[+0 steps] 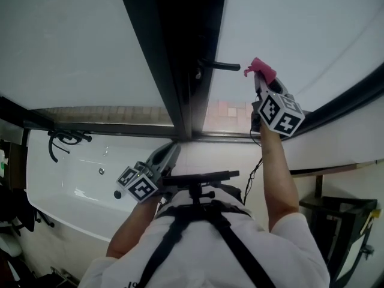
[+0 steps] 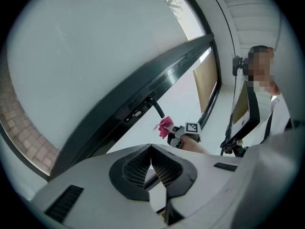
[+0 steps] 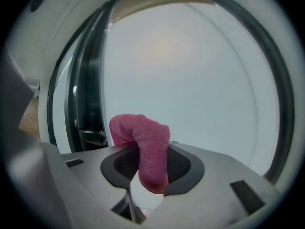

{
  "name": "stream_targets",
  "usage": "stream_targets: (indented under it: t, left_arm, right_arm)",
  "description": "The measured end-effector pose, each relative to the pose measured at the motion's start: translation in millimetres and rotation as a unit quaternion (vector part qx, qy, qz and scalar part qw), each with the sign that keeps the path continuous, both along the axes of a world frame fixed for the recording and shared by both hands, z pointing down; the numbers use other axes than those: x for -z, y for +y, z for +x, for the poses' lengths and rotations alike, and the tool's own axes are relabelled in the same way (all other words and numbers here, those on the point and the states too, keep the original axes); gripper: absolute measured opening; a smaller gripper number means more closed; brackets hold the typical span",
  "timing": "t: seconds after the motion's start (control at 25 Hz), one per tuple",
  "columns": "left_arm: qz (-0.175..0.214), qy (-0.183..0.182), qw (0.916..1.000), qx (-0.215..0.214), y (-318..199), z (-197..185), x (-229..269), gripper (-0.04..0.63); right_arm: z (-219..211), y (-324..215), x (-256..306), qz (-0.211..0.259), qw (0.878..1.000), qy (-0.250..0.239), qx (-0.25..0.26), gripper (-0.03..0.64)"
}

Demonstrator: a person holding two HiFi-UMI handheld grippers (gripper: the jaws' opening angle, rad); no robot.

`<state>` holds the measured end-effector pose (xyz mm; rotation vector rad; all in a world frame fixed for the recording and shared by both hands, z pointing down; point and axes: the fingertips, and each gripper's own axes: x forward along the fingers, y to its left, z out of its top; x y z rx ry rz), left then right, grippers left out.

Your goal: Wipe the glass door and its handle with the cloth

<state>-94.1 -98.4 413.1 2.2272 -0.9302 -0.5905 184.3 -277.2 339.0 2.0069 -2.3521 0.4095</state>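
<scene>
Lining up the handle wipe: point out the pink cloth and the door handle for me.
pink cloth [image 3: 150,151]: right gripper view, middle of the hanging fold.
door handle [image 1: 221,65]: head view, middle of the black lever.

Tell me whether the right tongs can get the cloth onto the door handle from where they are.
Probably yes. The right tongs, shut on the pink cloth, are raised close beside the free end of the black handle, and the head view shows nothing between cloth and handle.
</scene>
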Motion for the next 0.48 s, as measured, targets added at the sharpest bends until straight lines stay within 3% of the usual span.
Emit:
stream_targets:
  t: [0.08,0.16,0.28,0.48]
  left_arm:
    - [0.002,0.000,1.0000,-0.006,-1,3,0,-0.006]
    - [0.003,0.001,0.9999,-0.010,-2,4,0,-0.006]
    - [0.006,0.004,0.9999,-0.011,-2,4,2,-0.006]
    - [0.012,0.009,0.9999,0.004,4,-3,5,-0.006]
  right_arm:
    - [-3,10,52,0.072,0.994,0.084,-0.011,0.132]
    - [-24,19,101,0.137,0.976,0.168,-0.004,0.132]
    - [-79,26,155,0.218,0.940,0.260,0.040,0.132]
    - [-149,21,181,0.273,0.863,0.417,0.083,0.132]
